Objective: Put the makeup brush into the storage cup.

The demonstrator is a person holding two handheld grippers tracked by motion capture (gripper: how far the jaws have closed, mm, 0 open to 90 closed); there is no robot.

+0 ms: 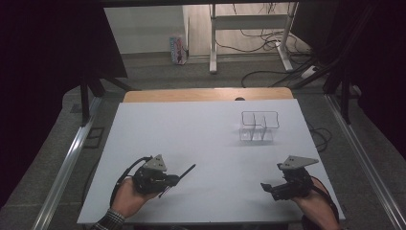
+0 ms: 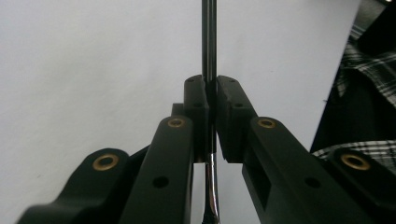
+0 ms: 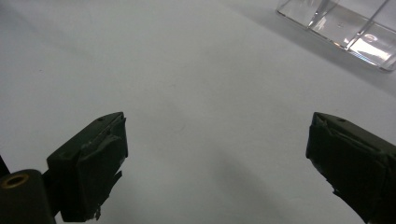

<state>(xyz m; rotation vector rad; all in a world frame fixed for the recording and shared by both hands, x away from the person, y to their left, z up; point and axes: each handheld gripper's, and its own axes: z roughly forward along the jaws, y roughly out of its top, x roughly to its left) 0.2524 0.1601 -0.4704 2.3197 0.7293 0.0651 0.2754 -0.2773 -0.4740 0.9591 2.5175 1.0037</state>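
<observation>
My left gripper (image 1: 173,181) sits at the near left of the white table top (image 1: 191,134), shut on a thin dark metal rod (image 1: 187,171) that sticks out toward the table's middle. In the left gripper view the rod (image 2: 208,37) runs straight up between the pressed pads of my left gripper (image 2: 212,93), and its shiny lower end curves below them. My right gripper (image 1: 266,187) rests at the near right, open, with nothing between its jaws. In its own view my right gripper (image 3: 219,158) has its jaws spread wide over bare table.
A clear plastic divided holder (image 1: 258,127) stands at the far right of the table top, its corner (image 3: 345,28) visible ahead of the right gripper. A wooden board (image 1: 206,94) borders the far edge. Metal rails run down both sides of the table.
</observation>
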